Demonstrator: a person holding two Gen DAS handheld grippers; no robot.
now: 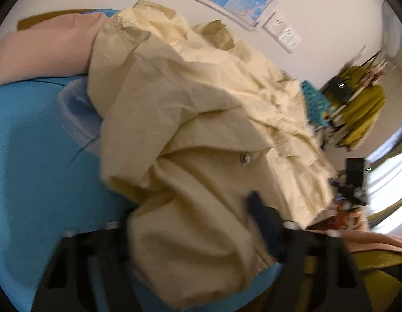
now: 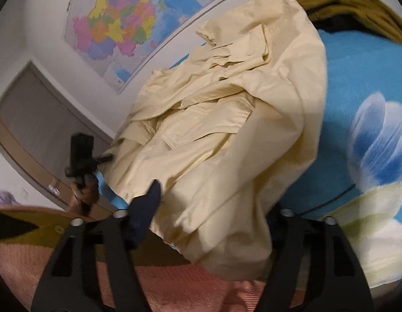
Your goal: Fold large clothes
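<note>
A cream jacket (image 1: 201,119) with a metal snap lies crumpled on a blue flowered blanket (image 1: 32,156). My left gripper (image 1: 195,236) holds a fold of it between its fingers; one dark fingertip (image 1: 258,208) shows, the other is under the cloth. In the right wrist view the same jacket (image 2: 226,130) drapes over my right gripper (image 2: 211,215). Its left finger (image 2: 146,208) presses the cloth; the right finger is hidden beneath it. The left gripper (image 2: 81,161) shows at the jacket's far edge.
A pink garment (image 1: 39,49) lies at the back of the blanket and near my right gripper (image 2: 175,286). An olive garment (image 2: 356,7) lies at the blanket's far side. A wall map (image 2: 123,20) and a door (image 2: 32,119) stand behind.
</note>
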